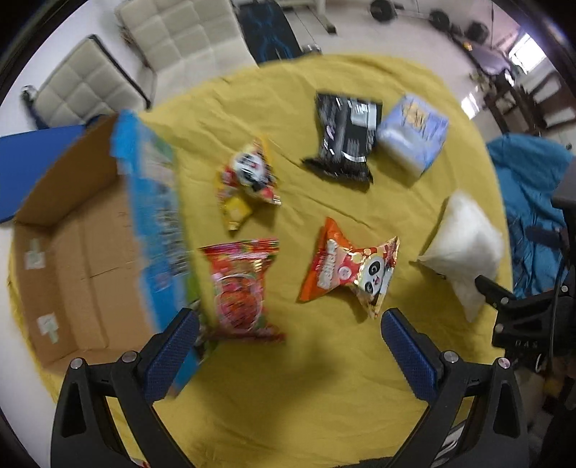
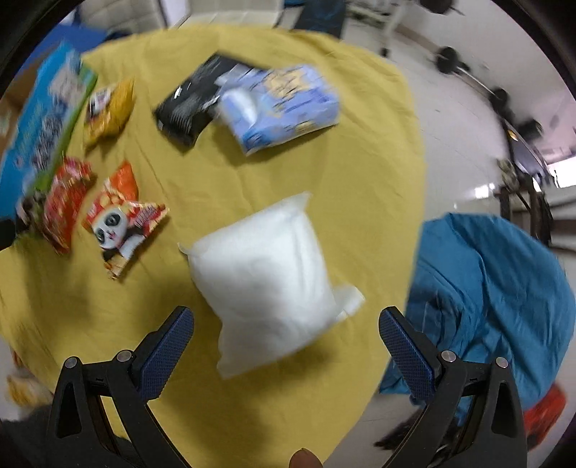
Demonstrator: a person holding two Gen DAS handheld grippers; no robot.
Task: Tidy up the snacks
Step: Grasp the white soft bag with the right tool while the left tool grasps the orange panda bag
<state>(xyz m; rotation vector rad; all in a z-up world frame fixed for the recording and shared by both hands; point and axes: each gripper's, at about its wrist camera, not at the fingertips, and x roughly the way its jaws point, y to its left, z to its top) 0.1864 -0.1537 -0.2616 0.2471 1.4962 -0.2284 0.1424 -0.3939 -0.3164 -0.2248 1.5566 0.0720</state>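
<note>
Snack bags lie untouched; left gripper and right gripper jaws wide, empty.

Pale tiled floor, glossy with window glare. Two cream quilted cushions at the far side, blue mat to the left. Barbell weights on the floor behind. Bright window at right, dark furniture beside it.

On the yellow cloth lie a red bag, an orange panda bag, a small panda bag, a black bag, a light blue pack, a puffy white bag, and a big open box, maybe empty.
</note>
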